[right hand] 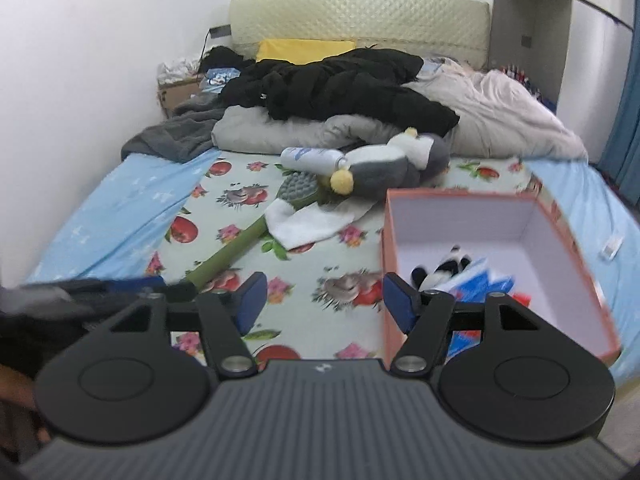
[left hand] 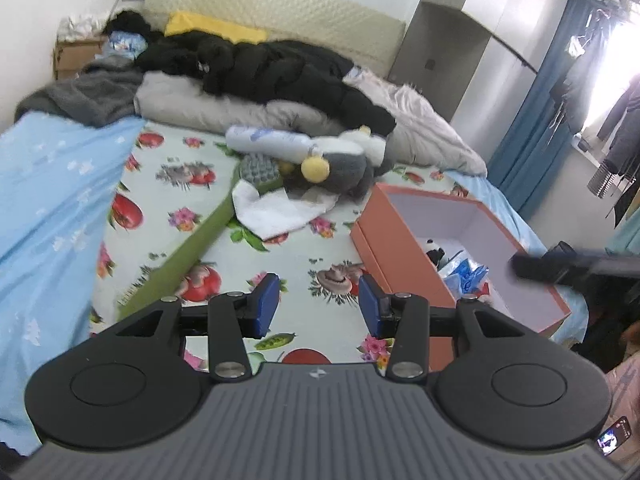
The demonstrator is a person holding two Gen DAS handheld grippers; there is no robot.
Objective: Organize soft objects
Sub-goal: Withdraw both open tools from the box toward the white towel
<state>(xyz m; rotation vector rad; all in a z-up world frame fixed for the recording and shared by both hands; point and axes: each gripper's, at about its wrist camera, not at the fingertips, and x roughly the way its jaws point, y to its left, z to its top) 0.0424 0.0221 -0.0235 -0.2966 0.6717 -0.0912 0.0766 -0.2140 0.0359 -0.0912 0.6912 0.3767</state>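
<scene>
Grey plush toy (right hand: 396,168) lies at centre frame on the bed (right hand: 132,200), soft and light; I'd pinch its squashy body. Orange box (right hand: 404,320) sits lower right. Both my left gripper (left hand: 319,306) and right gripper (right hand: 324,302) have fingers apart, empty.

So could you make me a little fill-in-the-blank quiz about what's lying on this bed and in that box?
1. The small panda toy lies inside the ____ box.
2. The white towel lies on the handle of the ____ brush.
3. The grey plush toy has a round ____ ball on it.
4. Nothing is between the pads of the left gripper or the ____ gripper.

Missing words: orange; green; yellow; right
</scene>
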